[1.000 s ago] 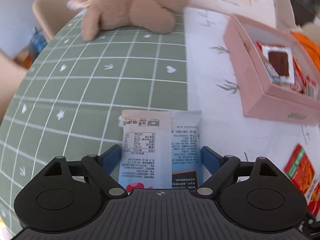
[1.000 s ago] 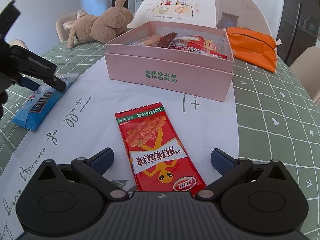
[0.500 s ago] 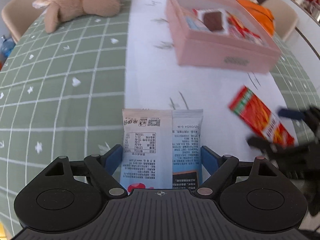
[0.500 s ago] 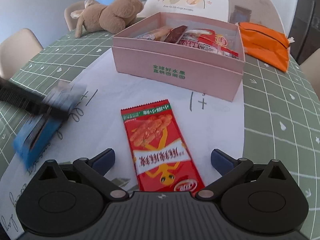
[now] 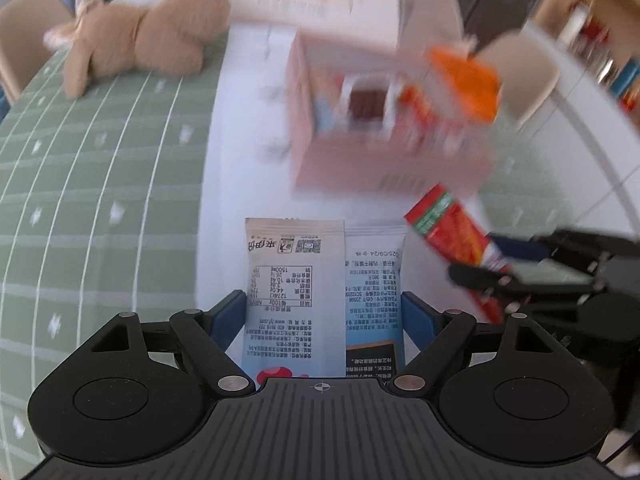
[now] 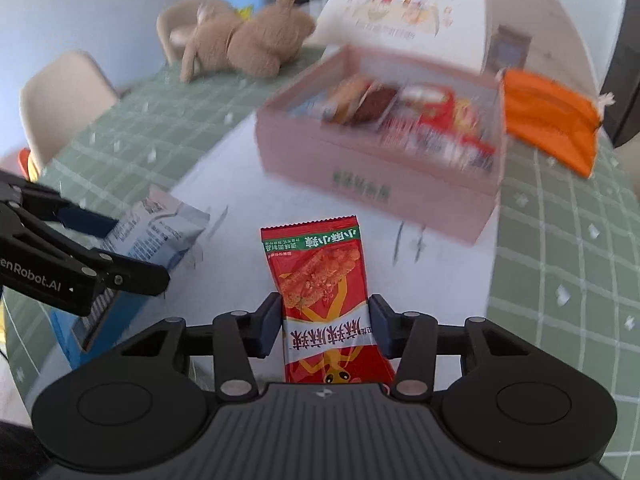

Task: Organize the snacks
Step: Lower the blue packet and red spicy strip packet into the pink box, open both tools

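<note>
The left gripper (image 5: 324, 312) has its blue-padded jaws closed against the two long edges of a pale blue and white foil snack packet (image 5: 320, 292) printed with a nutrition table, which juts forward from between the fingers and hangs clear of the table. The right gripper (image 6: 324, 324) has a glossy red plastic snack packet (image 6: 320, 280) with a fried-snack picture and a green top band between its dark blue pads; its jaws are closing, and the pads already sit against both sides of the wrapper, which bows slightly between them and stands up off the surface. In the right wrist view the left gripper comes in from the left edge with the pale packet in its grip, and in the left wrist view the right one shows at the right edge with the red packet — the two packets are near each other but apart. Ahead of both, on a white paper sheet (image 6: 280, 208) with handwritten strokes, stands an open pink cardboard box (image 6: 372, 184) with green lettering on its front wall; blurred wrappers in red, brown and white fill it. The sheet lies over a green tablecloth with a white grid (image 5: 80, 184). A tan plush rabbit (image 6: 248, 40) lies on the cloth beyond the box to the left, and a crumpled orange bag (image 6: 552, 124) lies just beside the box's right end. Behind the box rises a white dome-shaped food cover with a cartoon print (image 6: 412, 12).
</note>
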A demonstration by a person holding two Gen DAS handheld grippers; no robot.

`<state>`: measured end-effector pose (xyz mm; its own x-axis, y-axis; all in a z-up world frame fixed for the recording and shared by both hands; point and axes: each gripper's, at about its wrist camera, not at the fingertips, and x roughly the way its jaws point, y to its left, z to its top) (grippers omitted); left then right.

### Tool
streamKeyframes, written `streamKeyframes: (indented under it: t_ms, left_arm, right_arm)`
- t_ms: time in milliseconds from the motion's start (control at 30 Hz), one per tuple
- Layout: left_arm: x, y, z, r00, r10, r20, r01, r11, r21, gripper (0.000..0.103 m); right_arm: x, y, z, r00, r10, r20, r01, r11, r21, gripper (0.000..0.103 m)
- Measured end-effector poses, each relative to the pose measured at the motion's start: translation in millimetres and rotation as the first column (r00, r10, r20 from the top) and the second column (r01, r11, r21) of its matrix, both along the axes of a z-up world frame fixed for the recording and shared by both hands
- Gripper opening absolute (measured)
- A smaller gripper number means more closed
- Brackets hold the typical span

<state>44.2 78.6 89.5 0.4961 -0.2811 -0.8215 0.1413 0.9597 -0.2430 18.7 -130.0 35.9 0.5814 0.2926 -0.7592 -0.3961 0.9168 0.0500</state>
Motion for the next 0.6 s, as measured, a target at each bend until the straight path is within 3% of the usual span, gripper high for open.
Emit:
streamKeyframes:
  t_ms: [200, 300, 400, 500, 600]
  left_arm:
    - [67.1, -7.8, 56.8, 0.981, 0.026, 0.191, -0.01, 0.997, -0.082, 0.088]
    - [115.4, -15.8, 66.0, 0.973, 0.046, 0.228, -0.015, 0.991, -0.135, 0.089]
    - [173.1, -30.7, 52.4, 0.983, 0.019, 0.182, 0.014, 0.984, -0.176, 0.089]
    - [218.3, -45.2, 18.7, 0.993, 0.006, 0.121, 0.02, 0.978, -0.21, 0.089]
    - [245.6, -57.8, -16.4, 0.998, -0.033, 0.054, 0.042, 0.985, -0.17, 0.089]
  right_arm:
    - [43.5, -8.9, 53.9, 0.989, -0.059, 0.133, 0.052, 0.997, 0.056, 0.046]
    - [75.6, -8.2, 59.9, 0.979, -0.095, 0.178, 0.089, 0.995, 0.044, 0.046]
    - [118.8, -9.1, 50.4, 0.978, -0.141, 0.156, 0.135, 0.99, 0.046, 0.047]
    - [150.6, -14.8, 32.2, 0.982, -0.154, 0.114, 0.149, 0.988, 0.05, 0.047]
    - [172.0, -20.6, 8.3, 0.987, -0.156, 0.046, 0.154, 0.987, 0.043, 0.05]
